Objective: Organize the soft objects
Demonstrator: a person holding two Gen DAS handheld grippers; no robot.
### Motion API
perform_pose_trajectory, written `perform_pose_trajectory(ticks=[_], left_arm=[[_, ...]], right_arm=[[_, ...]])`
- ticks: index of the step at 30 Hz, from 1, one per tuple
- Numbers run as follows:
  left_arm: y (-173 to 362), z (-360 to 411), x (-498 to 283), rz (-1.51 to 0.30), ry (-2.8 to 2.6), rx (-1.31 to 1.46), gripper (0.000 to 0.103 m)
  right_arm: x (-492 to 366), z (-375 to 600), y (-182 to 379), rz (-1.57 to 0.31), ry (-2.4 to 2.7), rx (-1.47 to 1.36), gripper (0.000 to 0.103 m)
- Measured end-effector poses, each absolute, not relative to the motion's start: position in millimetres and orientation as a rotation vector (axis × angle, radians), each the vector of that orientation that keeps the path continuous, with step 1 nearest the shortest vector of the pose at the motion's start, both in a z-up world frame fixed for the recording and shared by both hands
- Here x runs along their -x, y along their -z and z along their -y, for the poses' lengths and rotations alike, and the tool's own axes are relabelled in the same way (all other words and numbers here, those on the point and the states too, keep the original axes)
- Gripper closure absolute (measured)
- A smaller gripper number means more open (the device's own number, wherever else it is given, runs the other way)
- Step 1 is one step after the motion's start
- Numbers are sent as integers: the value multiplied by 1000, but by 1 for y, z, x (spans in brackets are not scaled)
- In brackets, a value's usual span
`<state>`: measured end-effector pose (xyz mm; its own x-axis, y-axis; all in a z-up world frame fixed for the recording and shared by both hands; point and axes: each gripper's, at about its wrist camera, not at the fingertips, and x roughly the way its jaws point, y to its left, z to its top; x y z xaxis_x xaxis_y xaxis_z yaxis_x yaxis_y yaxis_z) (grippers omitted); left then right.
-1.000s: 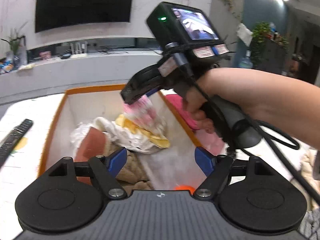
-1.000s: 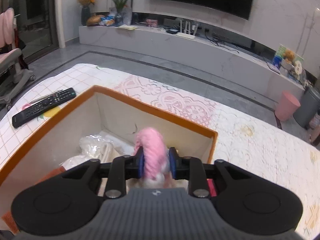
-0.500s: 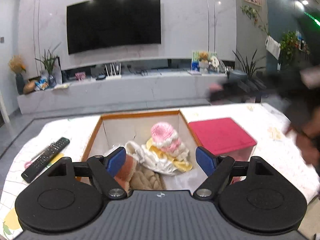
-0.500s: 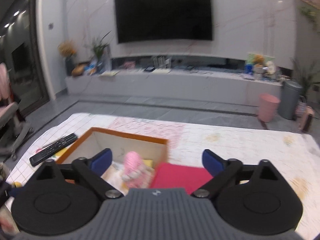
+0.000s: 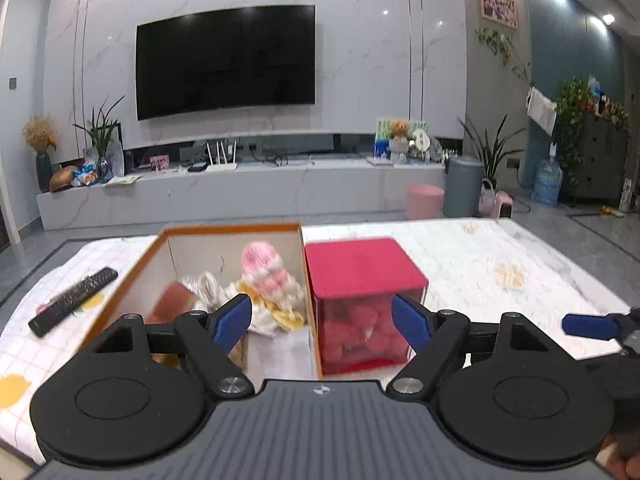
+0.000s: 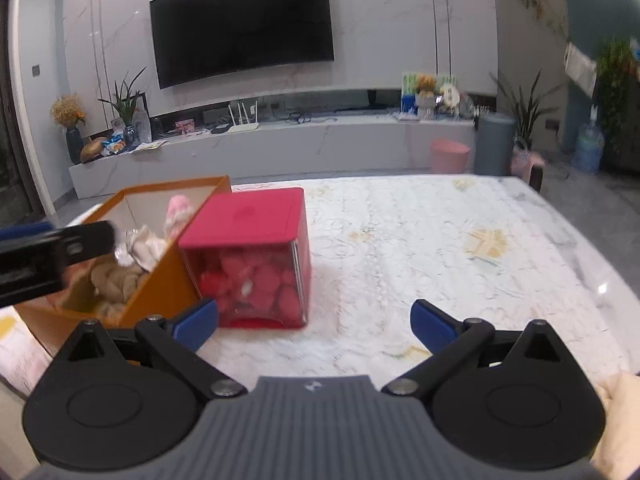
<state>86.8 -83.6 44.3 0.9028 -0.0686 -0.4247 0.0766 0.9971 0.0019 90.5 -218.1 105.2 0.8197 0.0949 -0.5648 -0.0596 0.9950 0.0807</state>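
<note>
An orange open box point(image 5: 132, 268) point(image 6: 160, 292) stands on the table and holds several soft things: a pink and white knitted hat point(image 5: 266, 268) point(image 6: 178, 212), white cloth point(image 5: 204, 284), a beige knit point(image 6: 114, 280) and a reddish piece point(image 5: 174, 300). My left gripper point(image 5: 322, 322) is open and empty, pulled back in front of the box. My right gripper point(image 6: 314, 324) is open and empty, over the table right of the boxes. One of its blue fingers point(image 5: 588, 326) shows in the left wrist view.
A red lidded box point(image 5: 362, 276) point(image 6: 250, 236) with a clear front, full of red soft items, stands against the orange box's right side. A black remote point(image 5: 74, 300) lies at the left. A cream soft object point(image 6: 618, 420) shows at the lower right edge.
My right gripper let go of the pink hat into the orange box, opened and drew back to the right. My left gripper pulled back and up from the box.
</note>
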Motion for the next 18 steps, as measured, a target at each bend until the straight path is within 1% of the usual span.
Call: perform_pose_trajectory(ticks=[6, 10, 18], left_arm=[[-27, 91, -84, -458, 97, -46, 10], [-17, 92, -83, -475, 90, -56, 10], [-7, 96, -77, -485, 72, -71, 10]], right_arm=[[-74, 212, -88, -556, -123, 3, 3], [-77, 214, -80, -561, -148, -35, 3], [-76, 207, -69, -582, -160, -21, 3]])
